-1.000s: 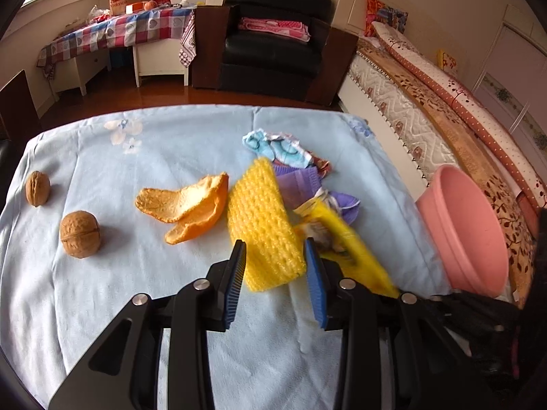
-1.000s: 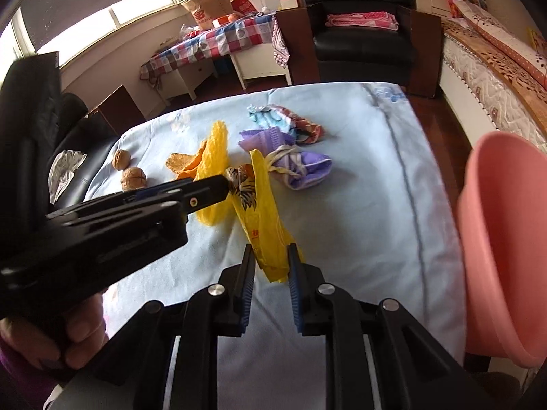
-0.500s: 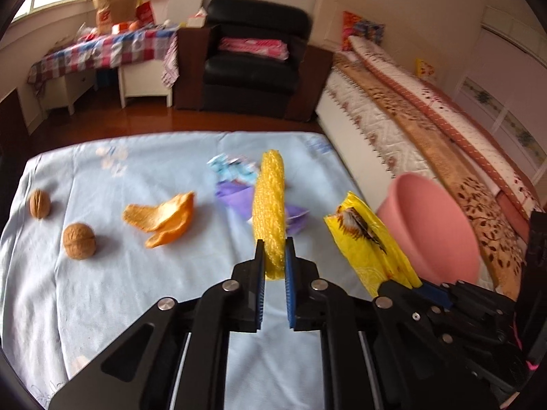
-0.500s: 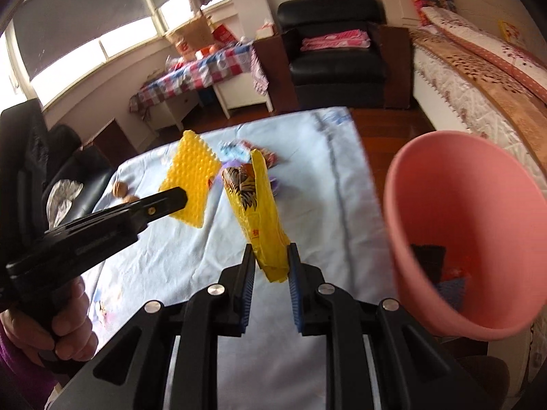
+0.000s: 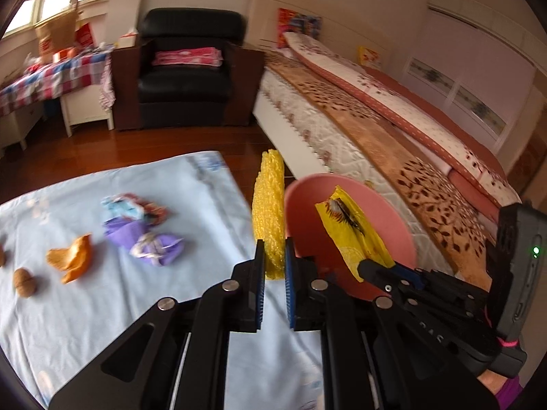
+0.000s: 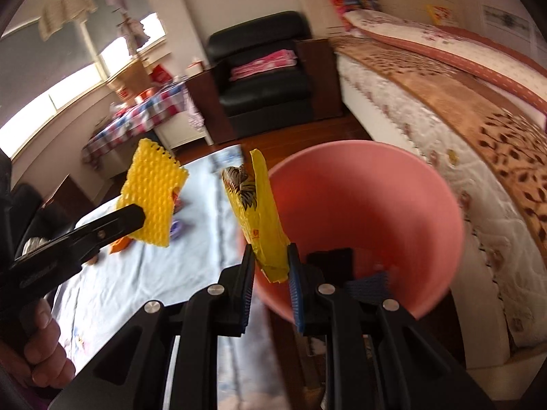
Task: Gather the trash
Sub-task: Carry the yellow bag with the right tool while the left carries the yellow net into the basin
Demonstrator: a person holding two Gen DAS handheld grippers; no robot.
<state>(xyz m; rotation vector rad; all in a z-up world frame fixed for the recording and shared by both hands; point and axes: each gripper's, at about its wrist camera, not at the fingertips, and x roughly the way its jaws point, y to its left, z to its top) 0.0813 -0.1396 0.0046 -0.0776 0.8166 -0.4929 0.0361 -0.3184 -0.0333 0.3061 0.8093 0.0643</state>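
Lifted off the pale blue cloth-covered tabletop a second ago: yellow foam fruit net pinched in left gripper, yellow printed snack wrapper in right gripper, now at the near rim of the pink plastic bin, open mouth beyond, bed close behind

Clothed table — wrappers, peel, walnut

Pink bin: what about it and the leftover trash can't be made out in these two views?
- Bin contents: right wrist view, motion blur; only dark and blue shapes at the bottom.
- Bin base: both views, hidden behind the claws.
- Wrapper print: both views, crumpled and too small to read.
- Leftmost walnut: left wrist view, cut by the edge.
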